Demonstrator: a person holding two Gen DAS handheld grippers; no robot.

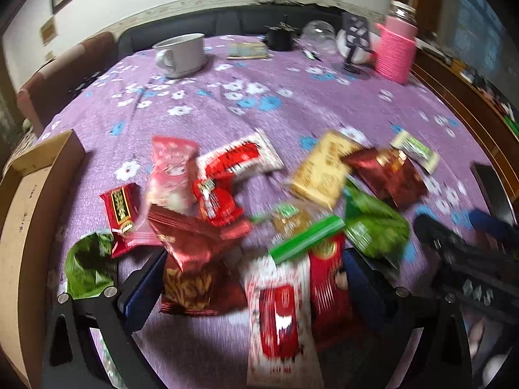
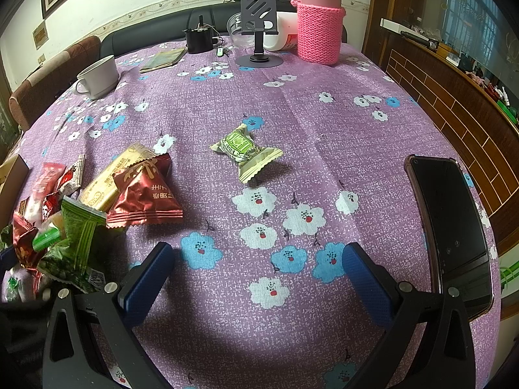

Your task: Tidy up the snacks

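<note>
Several wrapped snacks lie in a pile on the purple flowered tablecloth. My left gripper is open, its jaws wide apart just above the near part of the pile, with a brown nut packet and a red and white packet between them. My right gripper is open over bare cloth. A pale green candy lies alone ahead of it. A dark red packet, a gold packet and a green packet lie to its left.
A cardboard box stands at the left edge of the table. A phone lies to the right. A white cup, a phone stand and a pink knitted flask stand at the back. The right gripper shows in the left wrist view.
</note>
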